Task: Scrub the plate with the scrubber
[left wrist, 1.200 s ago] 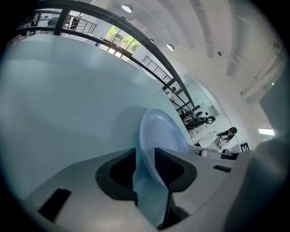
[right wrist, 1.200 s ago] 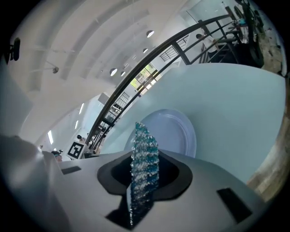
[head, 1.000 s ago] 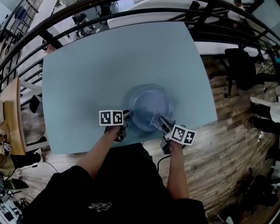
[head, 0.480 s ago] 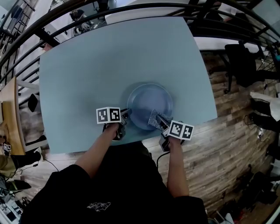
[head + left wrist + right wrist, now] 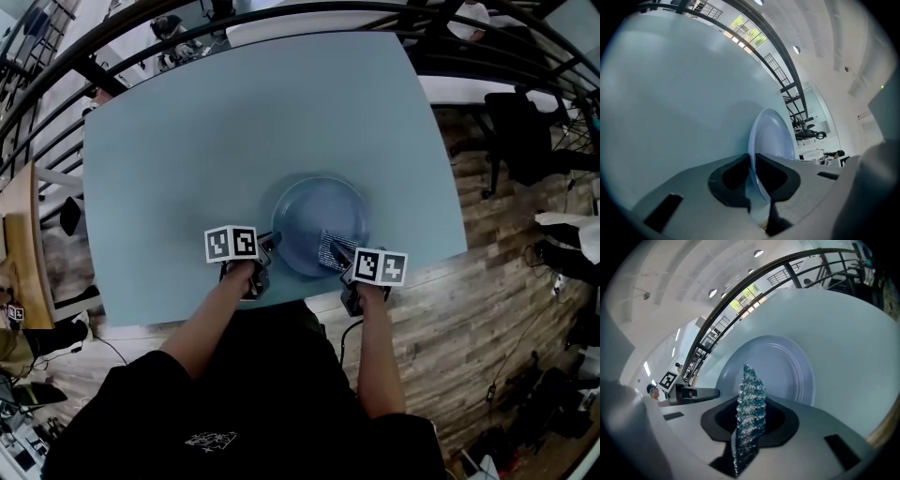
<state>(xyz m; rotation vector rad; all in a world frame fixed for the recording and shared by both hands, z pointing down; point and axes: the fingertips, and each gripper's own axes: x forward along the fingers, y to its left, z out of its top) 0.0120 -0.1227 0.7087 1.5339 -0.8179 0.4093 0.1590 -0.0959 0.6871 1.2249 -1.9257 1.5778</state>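
A pale blue plate [image 5: 319, 216] lies on the light blue table [image 5: 187, 141] near its front edge. My left gripper [image 5: 272, 246] is at the plate's near-left rim. In the left gripper view the plate [image 5: 774, 138] has its rim running between the two black pads, and the jaws of my left gripper [image 5: 752, 165] have just been closing and now press on it. My right gripper [image 5: 337, 253] is shut on a glittery teal scrubber [image 5: 750, 399], which sits low over the near-right part of the plate [image 5: 785, 364]. The scrubber [image 5: 327, 248] looks silvery in the head view.
The table's front edge [image 5: 281, 305] runs just behind both grippers, with wooden floor [image 5: 487, 309] beyond it on the right. A dark railing [image 5: 281, 23] curves along the table's far side. From the right gripper view the left gripper [image 5: 693, 393] shows at the plate's left rim.
My right gripper has sunk and shifted left with the scrubber, from the plate's near-right rim to over its inside. The left gripper has stayed at the rim.
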